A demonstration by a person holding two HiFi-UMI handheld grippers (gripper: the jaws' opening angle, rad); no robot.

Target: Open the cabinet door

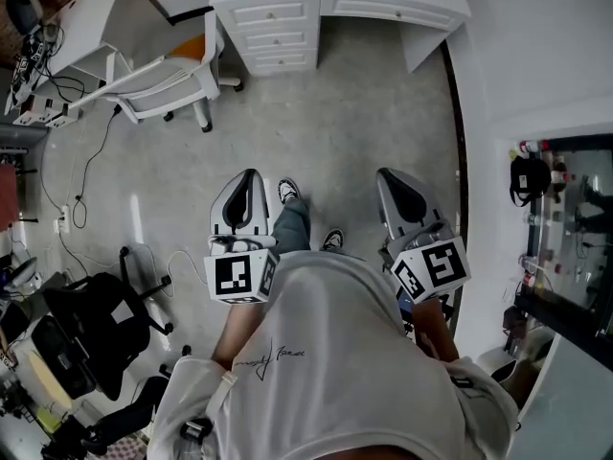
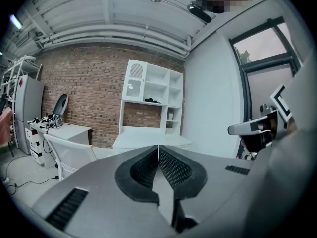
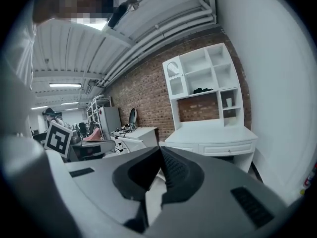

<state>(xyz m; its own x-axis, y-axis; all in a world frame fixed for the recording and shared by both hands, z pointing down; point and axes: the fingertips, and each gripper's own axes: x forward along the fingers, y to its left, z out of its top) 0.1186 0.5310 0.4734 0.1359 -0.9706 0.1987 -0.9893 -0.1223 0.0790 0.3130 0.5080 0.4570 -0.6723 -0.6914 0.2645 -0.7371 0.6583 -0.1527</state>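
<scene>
The person stands on a grey concrete floor, shoes showing between the two grippers, which are held out ahead and level with each other. The left gripper is clenched, its ribbed pads meeting at the tips with nothing between them. The right gripper is clenched the same way and is also empty. Ahead, against a brick wall, stands a white hutch on a white worktop with drawers below its edge. The cabinet door, a small white one with an arched lattice panel, sits in the hutch's top left compartment. It looks shut and is well apart from both grippers. The other compartments are open shelves. One holds a dark thing, too small to make out. From above, the worktop fills the top of the head view, with a white chair just left of it on the floor. A black office chair stands at the lower left, and cables trail across the concrete between the two. A plain white wall runs along the person's right, with a dark-framed window further back. A dark shelf of small items shows at the right edge of the head view. Overhead the ceiling is white, ribbed and crossed by white pipes.
</scene>
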